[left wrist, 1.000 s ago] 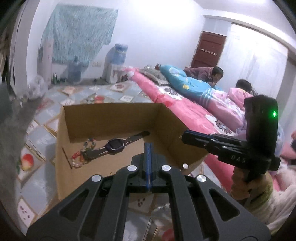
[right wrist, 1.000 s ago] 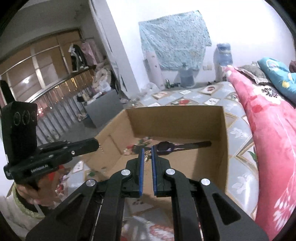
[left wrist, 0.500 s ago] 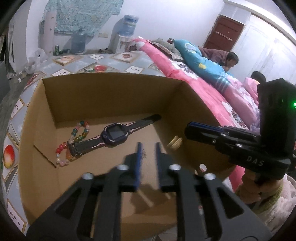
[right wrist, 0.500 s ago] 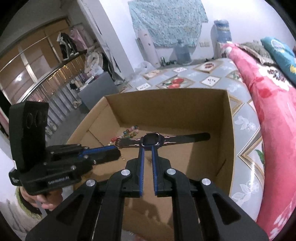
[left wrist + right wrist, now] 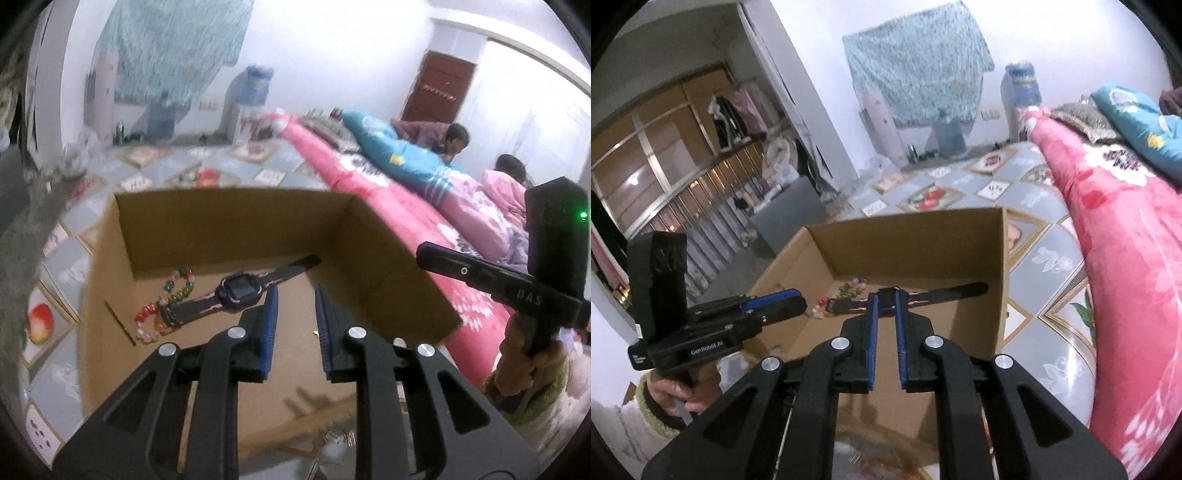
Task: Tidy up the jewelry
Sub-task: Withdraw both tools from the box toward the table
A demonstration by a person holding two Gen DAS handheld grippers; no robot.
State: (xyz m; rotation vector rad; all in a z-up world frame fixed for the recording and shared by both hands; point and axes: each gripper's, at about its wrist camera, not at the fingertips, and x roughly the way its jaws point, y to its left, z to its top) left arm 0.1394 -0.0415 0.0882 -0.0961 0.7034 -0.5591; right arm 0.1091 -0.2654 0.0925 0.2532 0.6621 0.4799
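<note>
**Listener:** What is in front of you?

**Operator:** An open cardboard box (image 5: 236, 218) on a patterned floor beside a pink bed (image 5: 373, 184). On the box bottom lie a purple wristwatch (image 5: 240, 290), strap stretched flat, and a bracelet of coloured beads (image 5: 162, 306) touching the strap's near end. A tiny gold-coloured piece (image 5: 316, 333) lies apart; I cannot tell what it is.

**Listener:** And your grippers?

**Operator:** My left gripper (image 5: 294, 295) hangs over the box, just right of the watch face. Its jaws have just been opening and stand slightly apart, with nothing between them. My right gripper (image 5: 885, 295) points at the watch from the near side, its jaws almost together and empty. The fingertips overlap the watch in that view, but I cannot tell whether they touch it.

**Listener:** Which step is this?

**Operator:** I judge it an approach, nothing picked yet. Next I would need wider jaws, a descent over the watch or beads, and a careful close, since the two pieces overlap.
</note>
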